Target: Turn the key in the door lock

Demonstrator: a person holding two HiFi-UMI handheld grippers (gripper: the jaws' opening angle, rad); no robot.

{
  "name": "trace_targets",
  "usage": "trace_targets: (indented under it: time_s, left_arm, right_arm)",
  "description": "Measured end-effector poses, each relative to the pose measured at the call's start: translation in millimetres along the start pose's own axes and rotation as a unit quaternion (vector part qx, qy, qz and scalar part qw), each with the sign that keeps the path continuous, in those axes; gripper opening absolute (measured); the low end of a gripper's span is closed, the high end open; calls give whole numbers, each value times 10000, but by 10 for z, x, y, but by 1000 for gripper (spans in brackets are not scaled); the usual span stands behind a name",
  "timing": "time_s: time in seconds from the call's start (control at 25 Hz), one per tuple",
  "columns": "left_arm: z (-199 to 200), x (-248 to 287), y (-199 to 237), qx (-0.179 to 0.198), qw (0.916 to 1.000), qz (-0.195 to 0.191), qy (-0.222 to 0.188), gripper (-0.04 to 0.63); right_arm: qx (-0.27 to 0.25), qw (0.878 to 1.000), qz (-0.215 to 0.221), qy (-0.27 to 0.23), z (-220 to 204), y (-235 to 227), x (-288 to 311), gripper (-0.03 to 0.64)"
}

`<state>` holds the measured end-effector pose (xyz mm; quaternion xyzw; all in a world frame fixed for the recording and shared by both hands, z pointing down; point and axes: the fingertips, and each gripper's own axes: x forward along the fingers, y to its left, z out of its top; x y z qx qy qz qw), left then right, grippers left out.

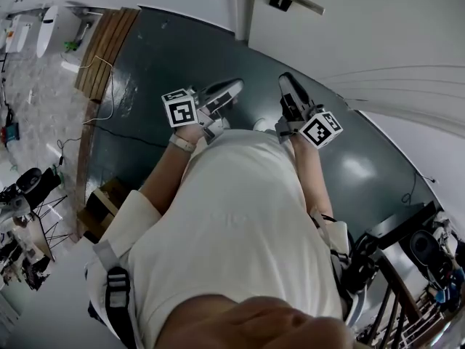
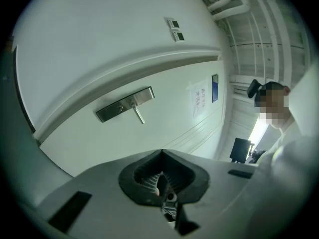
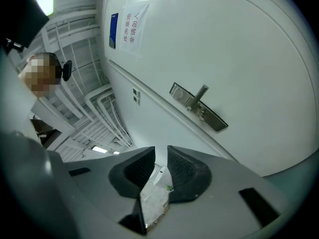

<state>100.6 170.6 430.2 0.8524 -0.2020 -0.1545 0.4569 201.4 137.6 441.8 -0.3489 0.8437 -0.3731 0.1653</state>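
**Task item.** The door lock plate [image 2: 124, 104] with its lever handle [image 2: 138, 114] is mounted on the white door [image 2: 99, 49], well apart from both grippers. The key cannot be made out at the plate in any view.

**Handling.** Judged as a small, light, stiff metal part with smooth faces, likely to slip. Clamp the pads flat across its bow, close to the lock, and expect the cylinder to resist turning.

**Pose.** Both grippers are held level before the torso, aimed at the door.

**Jaws.**
- Left gripper [image 1: 234, 87]: the tips meet. A small metal eyelet [image 2: 171, 197] shows behind them, and what it is cannot be told.
- Right gripper [image 1: 285, 80]: the jaws stand partly apart and are empty.
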Motion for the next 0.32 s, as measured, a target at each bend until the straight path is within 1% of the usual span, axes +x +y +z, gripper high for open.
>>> trace_targets:
  time_s: [0.16,0.32]
  left_arm:
    - [19,66,-56,-70,10000,-21,33,6]
    - [68,133,-140,-65,9999,-37,-93,6]
  right_arm:
    - [25,10000,81,-50,44,61,28,87]
    - [9,9999,148,-35,112,132,42,87]
